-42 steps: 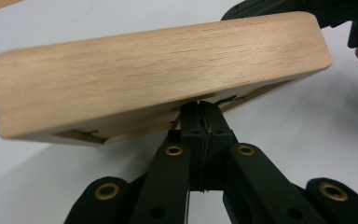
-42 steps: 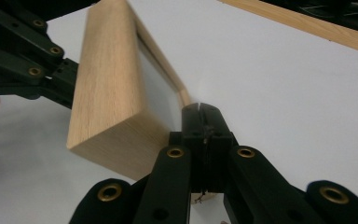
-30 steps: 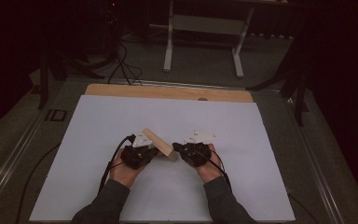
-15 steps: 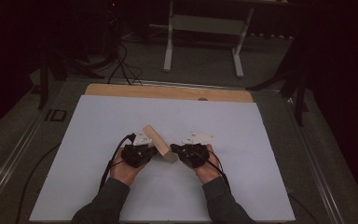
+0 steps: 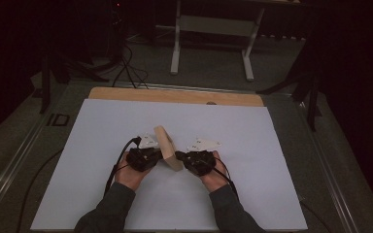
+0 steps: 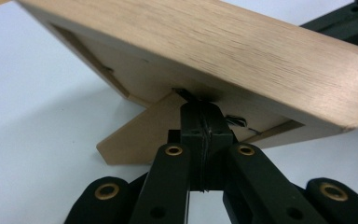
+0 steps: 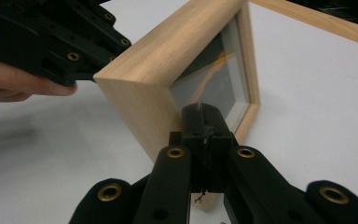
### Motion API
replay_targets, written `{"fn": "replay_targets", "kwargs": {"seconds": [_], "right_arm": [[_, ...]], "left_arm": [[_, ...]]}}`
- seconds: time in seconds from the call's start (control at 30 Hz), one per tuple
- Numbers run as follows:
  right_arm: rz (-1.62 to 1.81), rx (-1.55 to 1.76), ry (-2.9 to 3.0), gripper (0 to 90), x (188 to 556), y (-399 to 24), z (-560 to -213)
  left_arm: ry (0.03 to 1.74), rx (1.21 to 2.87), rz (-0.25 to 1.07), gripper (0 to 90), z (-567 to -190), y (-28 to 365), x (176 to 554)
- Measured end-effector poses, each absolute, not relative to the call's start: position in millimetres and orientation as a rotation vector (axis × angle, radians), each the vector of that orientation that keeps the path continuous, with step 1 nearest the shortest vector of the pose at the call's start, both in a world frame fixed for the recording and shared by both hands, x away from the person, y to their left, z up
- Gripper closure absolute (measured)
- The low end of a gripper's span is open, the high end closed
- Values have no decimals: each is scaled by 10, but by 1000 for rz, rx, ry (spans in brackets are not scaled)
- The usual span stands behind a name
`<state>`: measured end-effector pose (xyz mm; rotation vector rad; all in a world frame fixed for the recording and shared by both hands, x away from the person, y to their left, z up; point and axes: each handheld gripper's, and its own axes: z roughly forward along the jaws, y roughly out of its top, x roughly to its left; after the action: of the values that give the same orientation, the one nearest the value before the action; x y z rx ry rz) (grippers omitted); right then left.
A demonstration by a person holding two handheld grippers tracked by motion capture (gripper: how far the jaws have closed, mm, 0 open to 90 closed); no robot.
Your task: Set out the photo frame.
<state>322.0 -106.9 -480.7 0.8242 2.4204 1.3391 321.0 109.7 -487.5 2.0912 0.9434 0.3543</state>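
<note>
White sheeting covers the counter, with a dark floor beyond. Near its middle a light wooden picture frame with a glass front stands tilted on its back prop. The left tongs, jaws pressed together, meet the frame's back. The right tongs, likewise closed, sit against its front lower edge, gripping nothing.

The worktop is covered by a white sheet. A wooden frame stands tilted on it, mid-sheet.
</note>
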Motion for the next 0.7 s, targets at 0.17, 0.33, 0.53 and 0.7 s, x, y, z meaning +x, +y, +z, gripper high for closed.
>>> {"fn": "replay_targets", "kwargs": {"seconds": [0.17, 0.33, 0.53, 0.7], "right_arm": [[1339, 808, 2431, 896, 3212, -1050, -4813], [1340, 801, 2438, 896, 3200, -1023, -4821], [1338, 792, 2447, 895, 3189, -989, -4829], [1339, 777, 2452, 895, 3182, -960, -4841]], "left_arm": [[947, 2097, 343, 892, -4879, 1102, 3240], [953, 2097, 340, 892, -4886, 1120, 3264], [958, 2100, 340, 892, -4889, 1142, 3288], [969, 2096, 339, 891, -4899, 1162, 3306]]}}
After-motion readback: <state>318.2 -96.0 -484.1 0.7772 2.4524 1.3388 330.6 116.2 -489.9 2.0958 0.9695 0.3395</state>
